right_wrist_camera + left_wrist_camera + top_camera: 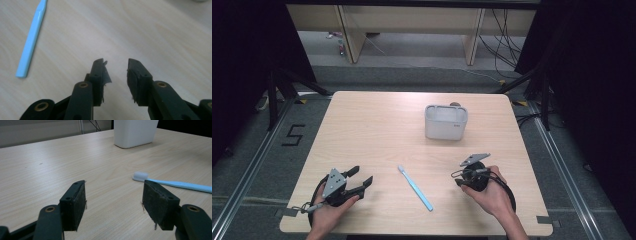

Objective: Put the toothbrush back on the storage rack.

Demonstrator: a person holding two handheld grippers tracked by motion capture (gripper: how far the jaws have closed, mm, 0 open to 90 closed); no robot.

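1. Resting near the front edge of the light wooden table [377,120], the left gripper [362,180] sits in the person's left hand [329,212] at the front left corner area, its fingers [75,205] spread wide with nothing between them.
2. Its fingers point toward the table's middle; in the left gripper view the white brush head of the toothbrush [175,184] lies just beyond the right-hand finger, apart from it.
3. The right gripper [458,178] sits in the person's right hand [492,195] near the front right of the table, tipped down toward the surface.
4. In the right gripper view its fingers [98,75] stand a narrow gap apart, holding nothing, with bare wood under them.
5. The light blue toothbrush [416,187] lies flat between the two grippers, slanting from its head, farther from the person, to its handle end nearer the front edge and the right gripper; it touches neither gripper.
6. A white, straight-sided holder [446,121] stands upright toward the far right part of the table, well apart from the toothbrush and both grippers.
7. Open wood spreads across the table's left half and centre, and between the holder and the toothbrush.
8. The holder stands near the far edge, clear of the right edge.
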